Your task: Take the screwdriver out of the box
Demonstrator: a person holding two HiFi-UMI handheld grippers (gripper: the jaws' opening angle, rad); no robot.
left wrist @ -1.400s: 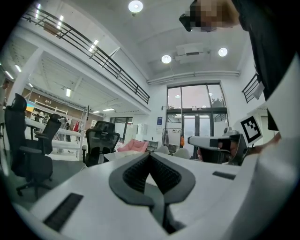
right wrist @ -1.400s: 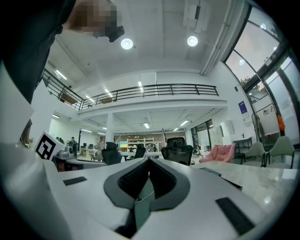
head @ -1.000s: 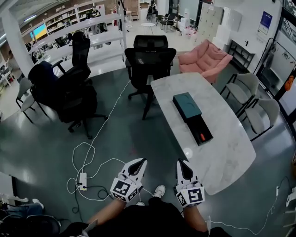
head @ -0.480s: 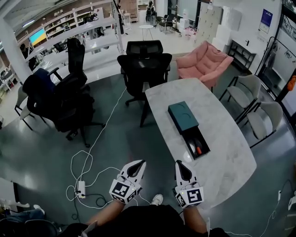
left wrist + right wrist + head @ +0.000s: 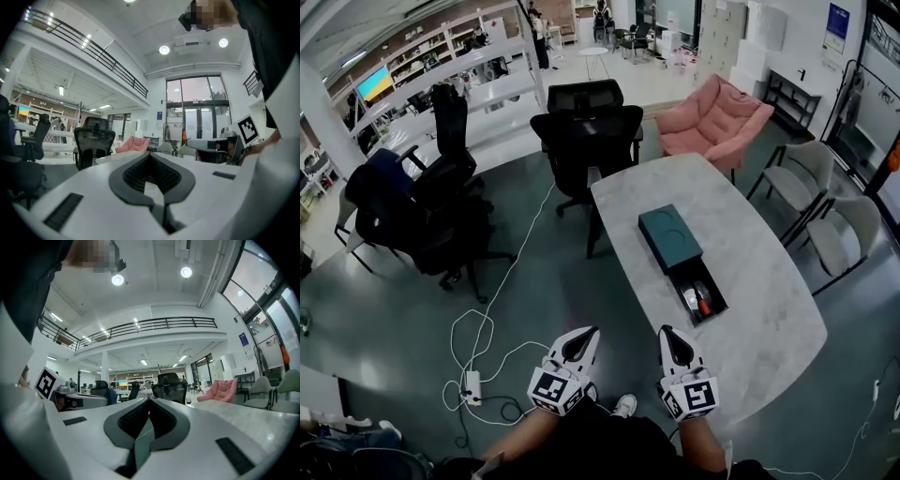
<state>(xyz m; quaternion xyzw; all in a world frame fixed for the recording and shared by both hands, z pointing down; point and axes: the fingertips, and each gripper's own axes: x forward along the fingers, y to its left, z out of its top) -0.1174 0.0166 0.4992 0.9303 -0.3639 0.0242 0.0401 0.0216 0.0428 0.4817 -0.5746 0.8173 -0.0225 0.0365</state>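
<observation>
Nothing is done yet. The screwdriver (image 5: 704, 305) lies in the pulled-out tray at the near end of the box (image 5: 668, 237). The left hand-held gripper (image 5: 578, 343) and right hand-held gripper (image 5: 672, 345) are both clenched on nothing, well short of the box. Reaching, grasping and lifting out all remain.

The box rests mid-desk (image 5: 755, 323) on pale marble. Beyond it are black chairs (image 5: 586, 141) and a pink armchair (image 5: 717, 117). Cables (image 5: 478, 342) trail over the grey floor (image 5: 403, 300) to its left.

The long teal-lidded box (image 5: 670, 236) lies flat, well ahead of the right claw (image 5: 667, 332). Its near end is open, and the orange-handled screwdriver (image 5: 704, 303) lies inside.
</observation>
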